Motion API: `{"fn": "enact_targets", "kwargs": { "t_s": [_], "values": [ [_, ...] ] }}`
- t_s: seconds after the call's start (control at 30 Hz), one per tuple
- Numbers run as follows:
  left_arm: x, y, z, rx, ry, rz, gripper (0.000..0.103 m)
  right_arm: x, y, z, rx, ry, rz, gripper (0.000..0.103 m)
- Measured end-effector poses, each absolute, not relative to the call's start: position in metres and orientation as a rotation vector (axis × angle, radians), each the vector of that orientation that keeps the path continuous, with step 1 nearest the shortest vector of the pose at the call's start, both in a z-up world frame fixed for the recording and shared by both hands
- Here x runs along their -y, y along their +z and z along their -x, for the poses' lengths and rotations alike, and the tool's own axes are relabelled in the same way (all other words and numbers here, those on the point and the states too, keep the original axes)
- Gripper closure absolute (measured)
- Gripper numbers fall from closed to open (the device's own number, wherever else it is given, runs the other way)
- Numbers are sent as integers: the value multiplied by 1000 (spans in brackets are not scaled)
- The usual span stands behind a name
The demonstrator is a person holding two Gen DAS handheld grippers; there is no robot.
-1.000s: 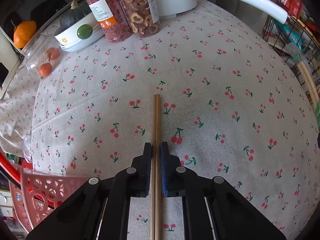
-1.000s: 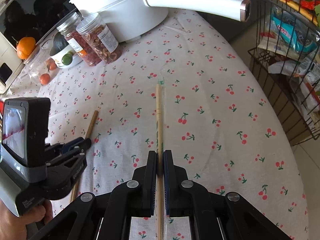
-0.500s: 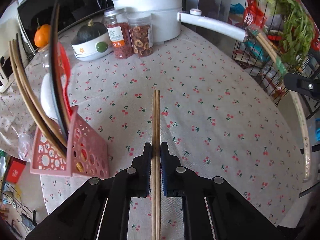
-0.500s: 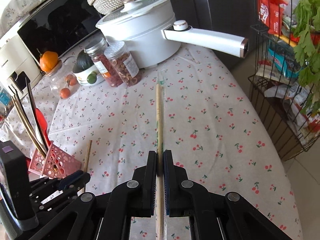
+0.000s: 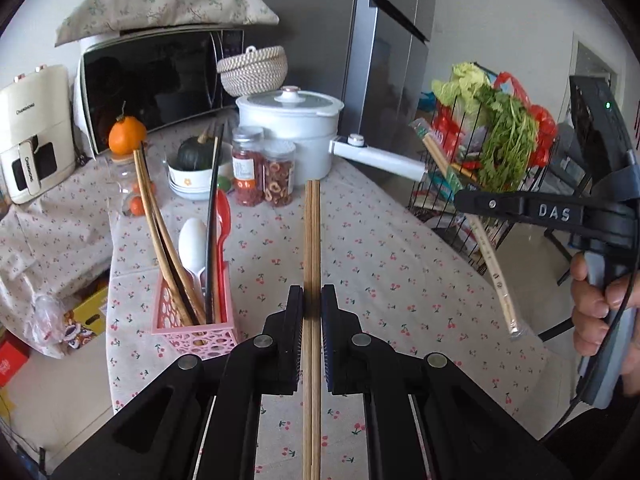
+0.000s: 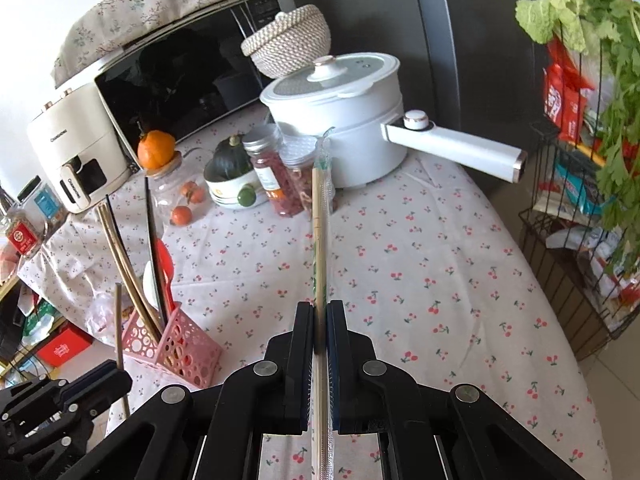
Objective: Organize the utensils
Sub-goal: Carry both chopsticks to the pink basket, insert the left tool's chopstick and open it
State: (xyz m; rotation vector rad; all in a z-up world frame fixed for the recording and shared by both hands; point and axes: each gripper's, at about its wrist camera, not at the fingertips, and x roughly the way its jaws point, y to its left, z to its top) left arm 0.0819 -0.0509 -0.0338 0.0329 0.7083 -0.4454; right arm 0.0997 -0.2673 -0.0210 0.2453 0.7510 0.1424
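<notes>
My left gripper (image 5: pixel 311 300) is shut on a pair of brown wooden chopsticks (image 5: pixel 311 240) that stick out ahead, held above the cherry-print tablecloth (image 5: pixel 400 272). My right gripper (image 6: pixel 319 316) is shut on wrapped pale chopsticks (image 6: pixel 320 224) in a clear sleeve, also raised above the cloth. In the left wrist view the right gripper (image 5: pixel 468 200) appears at the right with its wrapped chopsticks (image 5: pixel 492 264) and a hand (image 5: pixel 596 300). A pink perforated utensil holder (image 5: pixel 192 320) (image 6: pixel 176 344) stands at the table's left edge, holding wooden utensils, a white spoon (image 5: pixel 193 240) and a red spoon (image 5: pixel 222 216).
At the back stand a white pot with a long handle (image 6: pixel 340 120), two jars (image 5: pixel 264 176), a bowl with a squash (image 5: pixel 192 160), a microwave (image 5: pixel 156 80) and a woven basket (image 6: pixel 288 40). A wire rack of groceries and greens (image 5: pixel 492 144) stands right of the table.
Both grippers have risen off the tablecloth with their chopsticks and tipped up, so the back of the table and the pink holder have come into view.
</notes>
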Motion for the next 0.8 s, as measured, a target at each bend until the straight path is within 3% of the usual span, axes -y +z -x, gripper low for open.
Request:
{"fn": "enact_targets", "kwargs": {
  "t_s": [0.37,0.8],
  "values": [
    [-11,40,-78,-506,-452,125,94,238,-6,-104,-675,183,-226,99],
    [-37,38,-109,-300,-289,160,94,204,-14,-115,-687,217,-219,99]
  ]
}}
